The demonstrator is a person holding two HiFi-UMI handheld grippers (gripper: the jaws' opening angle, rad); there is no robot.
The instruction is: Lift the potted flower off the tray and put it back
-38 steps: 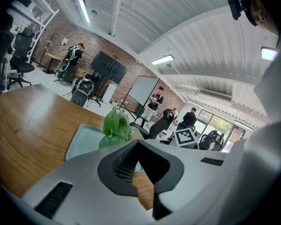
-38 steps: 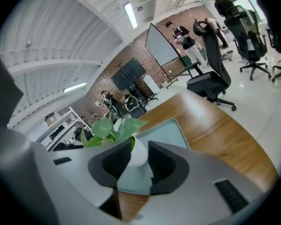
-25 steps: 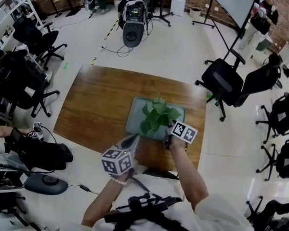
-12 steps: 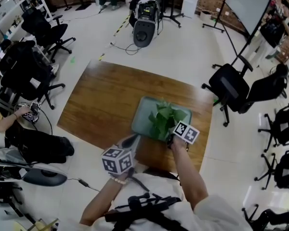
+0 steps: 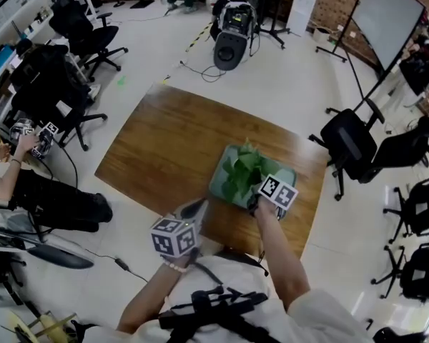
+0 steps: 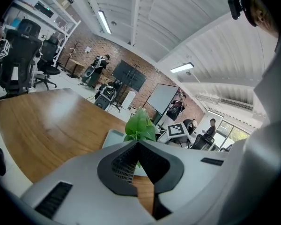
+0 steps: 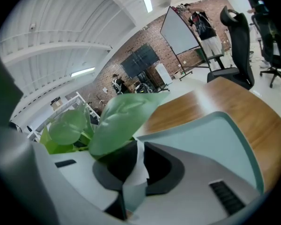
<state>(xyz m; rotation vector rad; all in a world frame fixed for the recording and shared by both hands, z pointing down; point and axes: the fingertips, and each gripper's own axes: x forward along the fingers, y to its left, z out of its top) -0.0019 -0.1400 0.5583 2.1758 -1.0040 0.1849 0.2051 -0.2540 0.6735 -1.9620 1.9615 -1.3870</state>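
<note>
Closing over the last second, the jaws of our right gripper (image 7: 136, 149) now pinch the potted flower (image 5: 243, 168) by its white rim, leaves just above them, tray (image 7: 215, 130) beyond; our left gripper (image 6: 138, 145) jaws are shut, empty, above the counter (image 5: 164, 145).

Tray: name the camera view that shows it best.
The head view: the tray shows almost its whole outline on the table, with only its middle covered by the potted flower. The right gripper view gives one corner, close up. The left gripper view shows only a sliver beside the leaves.
</note>
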